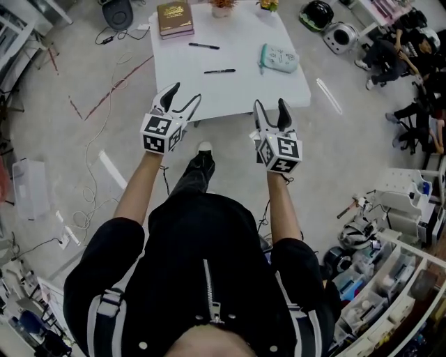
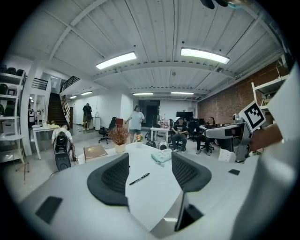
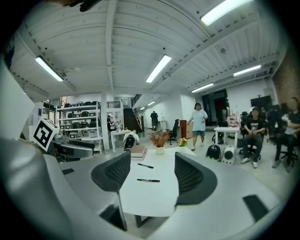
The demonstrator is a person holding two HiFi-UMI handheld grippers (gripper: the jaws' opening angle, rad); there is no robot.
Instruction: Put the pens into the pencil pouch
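White counter [image 1: 237, 90] at 12 o'clock; pencil pouch [image 1: 280, 58] at 1. Left gripper [image 1: 185, 93], right gripper [image 1: 270, 104] both wide, empty. I'd take the nearer pen [image 1: 219, 71] mid-barrel, jaws square across it.

The table [image 1: 237, 94] lies open up to the pens [image 1: 219, 70]; a book [image 1: 175, 18] and flowerpots [image 1: 221, 8] line its far edge.

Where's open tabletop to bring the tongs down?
The near strip of the table, between the nearer pen and the near edge, is bare. The far edge is crowded: book and flower pots. The pouch takes the right side.
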